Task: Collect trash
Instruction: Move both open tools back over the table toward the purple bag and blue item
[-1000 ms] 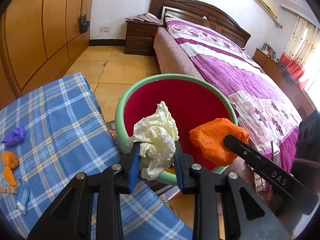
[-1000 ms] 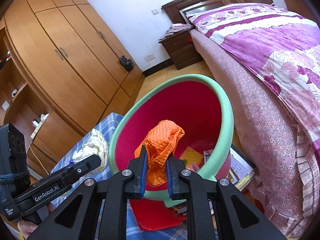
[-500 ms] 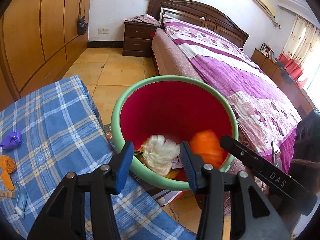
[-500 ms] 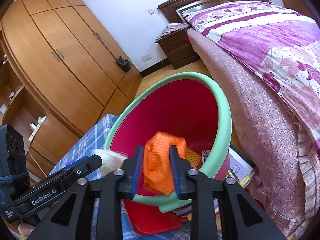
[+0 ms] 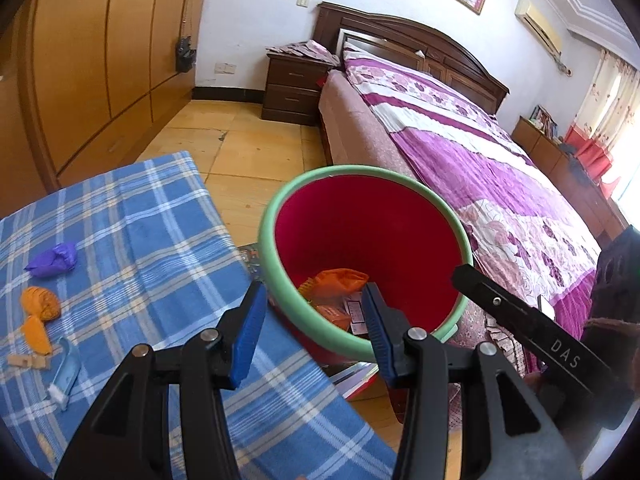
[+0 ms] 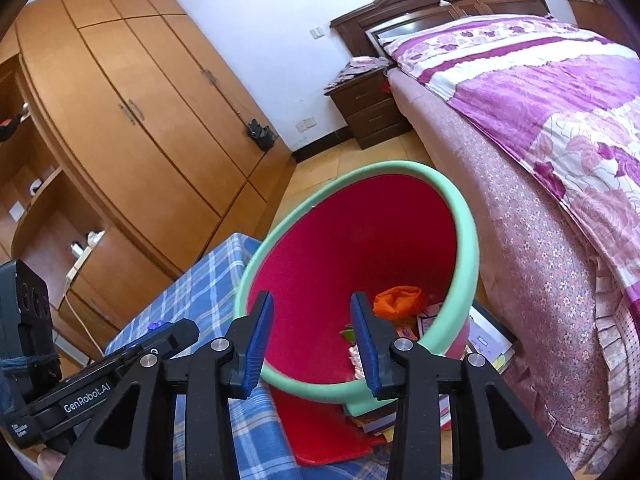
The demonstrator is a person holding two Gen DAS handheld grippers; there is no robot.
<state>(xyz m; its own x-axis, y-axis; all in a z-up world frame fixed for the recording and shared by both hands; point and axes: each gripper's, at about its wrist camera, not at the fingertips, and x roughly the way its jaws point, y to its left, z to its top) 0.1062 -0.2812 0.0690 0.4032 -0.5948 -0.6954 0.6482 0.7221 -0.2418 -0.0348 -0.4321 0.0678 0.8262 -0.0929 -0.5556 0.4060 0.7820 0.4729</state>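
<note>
A red bin with a green rim [image 5: 276, 208] [image 6: 468, 224] stands beside the blue plaid table. An orange mesh wad [image 5: 338, 280] [image 6: 398, 300] lies inside it among paper scraps. My left gripper [image 5: 312, 320] is open and empty over the bin's near rim. My right gripper [image 6: 310, 336] is open and empty over the bin mouth; its body shows in the left wrist view [image 5: 520, 320]. On the table [image 5: 140, 240] lie a purple wad [image 5: 54, 260], two orange pieces [image 5: 40, 304] and a small blue item [image 5: 66, 372].
A bed with a purple cover [image 5: 480, 152] runs along the right of the bin. A wooden wardrobe [image 5: 100, 60] lines the left wall, a nightstand [image 5: 296, 88] stands at the back. Books and papers [image 6: 488, 344] lie on the floor under the bin.
Both grippers opened. The white crumpled wad left my left gripper and the orange mesh wad left my right gripper; both dropped into the bin.
</note>
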